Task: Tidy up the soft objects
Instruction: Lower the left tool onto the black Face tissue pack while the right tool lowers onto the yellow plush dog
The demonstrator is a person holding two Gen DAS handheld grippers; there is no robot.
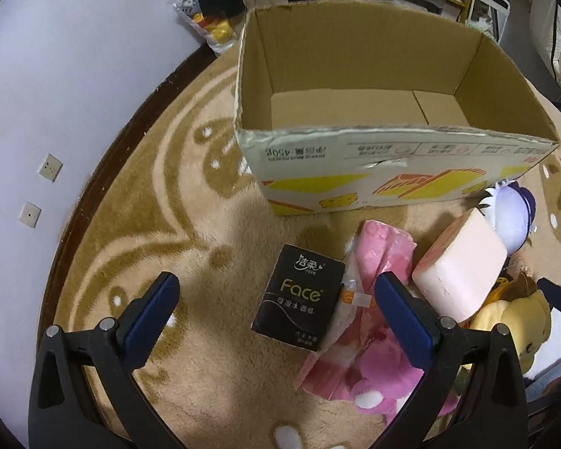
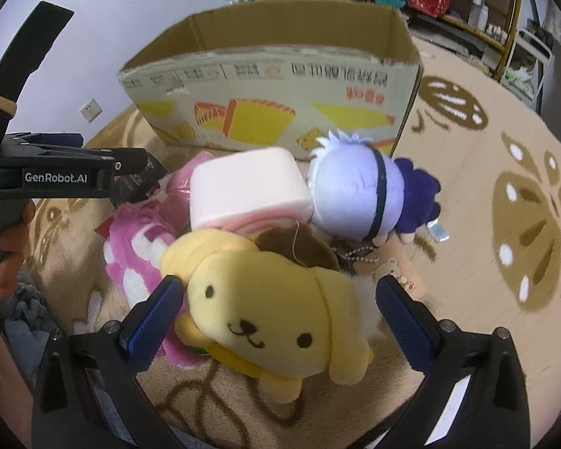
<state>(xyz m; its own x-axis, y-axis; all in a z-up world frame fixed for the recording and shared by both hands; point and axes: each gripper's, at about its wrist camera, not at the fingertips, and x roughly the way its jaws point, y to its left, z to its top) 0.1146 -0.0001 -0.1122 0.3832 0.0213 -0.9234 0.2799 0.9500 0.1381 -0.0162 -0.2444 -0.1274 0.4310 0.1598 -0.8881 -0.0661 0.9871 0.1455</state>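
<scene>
An open cardboard box (image 1: 355,56) stands on the rug with nothing inside. In front of it lies a pile: a black "Face" tissue pack (image 1: 299,299), a pink wrapped pack (image 1: 385,250), a pink foam block (image 1: 463,265), a lilac plush (image 2: 355,194), a pink-and-white plush (image 2: 138,247) and a yellow dog plush (image 2: 273,318). My left gripper (image 1: 276,286) is open above the black pack. My right gripper (image 2: 279,288) is open, its fingers either side of the yellow dog plush without pressing it.
The beige rug (image 2: 486,172) with brown patterns spreads right of the pile. A lilac wall with sockets (image 1: 49,167) runs on the left. Shelves (image 2: 478,3) stand behind the box. A hand (image 2: 3,247) holds the left gripper's handle. A bagged toy (image 1: 213,30) lies behind the box.
</scene>
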